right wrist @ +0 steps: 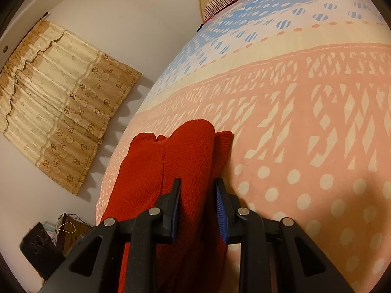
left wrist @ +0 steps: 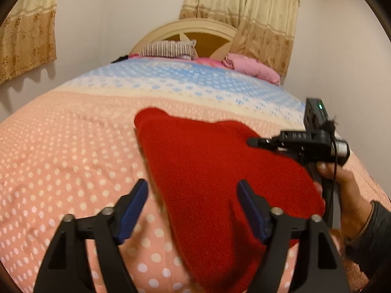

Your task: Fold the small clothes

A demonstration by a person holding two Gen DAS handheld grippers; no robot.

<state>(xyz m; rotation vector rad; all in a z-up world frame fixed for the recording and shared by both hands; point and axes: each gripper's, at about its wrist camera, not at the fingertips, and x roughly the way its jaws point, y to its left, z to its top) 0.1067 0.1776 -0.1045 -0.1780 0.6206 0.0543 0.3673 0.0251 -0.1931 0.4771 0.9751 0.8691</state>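
Note:
A red knitted garment (left wrist: 215,171) hangs in a slanted fold above the pink dotted bedspread (left wrist: 73,146). My left gripper (left wrist: 193,190) stands open and wide; the cloth runs between its blue pads without being pinched. In the right wrist view a bunched fold of the red garment (right wrist: 193,161) sits between the pads of my right gripper (right wrist: 198,190), which is shut on it. From the left wrist view, the right gripper (left wrist: 259,142) holds the garment's right edge, with a person's hand (left wrist: 347,190) on its handle.
The bedspread (right wrist: 317,146) turns blue and white toward the headboard (left wrist: 195,31). A striped pillow (left wrist: 168,48) and a pink bundle (left wrist: 251,67) lie at the head of the bed. Curtains (right wrist: 63,112) hang on the wall, and dark clutter (right wrist: 48,239) sits on the floor left of the bed.

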